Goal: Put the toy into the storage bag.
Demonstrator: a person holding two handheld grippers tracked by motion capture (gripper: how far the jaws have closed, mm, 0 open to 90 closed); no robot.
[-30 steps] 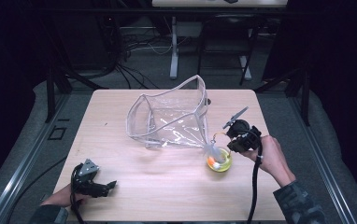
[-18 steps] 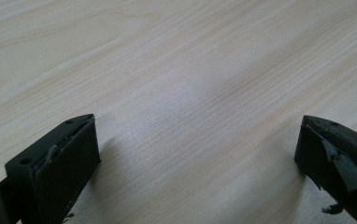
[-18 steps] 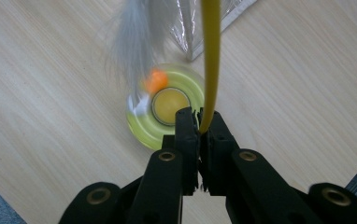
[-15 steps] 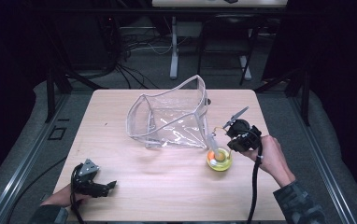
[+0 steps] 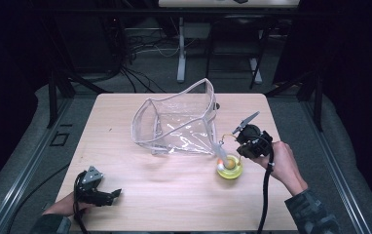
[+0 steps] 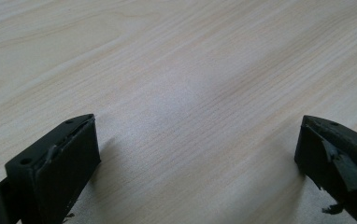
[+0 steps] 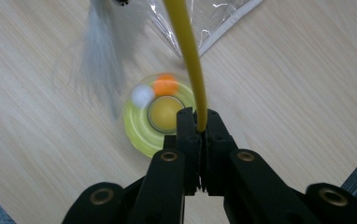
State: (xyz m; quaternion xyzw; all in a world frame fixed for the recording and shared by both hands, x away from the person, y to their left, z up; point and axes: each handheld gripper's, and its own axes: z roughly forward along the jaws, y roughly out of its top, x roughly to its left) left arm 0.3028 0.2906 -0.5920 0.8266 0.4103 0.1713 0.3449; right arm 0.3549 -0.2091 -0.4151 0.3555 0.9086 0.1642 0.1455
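Yellow wand (image 7: pixel 186 51) clamped by right gripper (image 7: pixel 199 122) above round toy (image 7: pixel 160 114); left gripper (image 6: pixel 195 158) spread wide over table (image 6: pixel 176 70).

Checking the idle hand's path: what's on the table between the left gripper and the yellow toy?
Bare wood; the high view shows nothing between left gripper and yellow toy.
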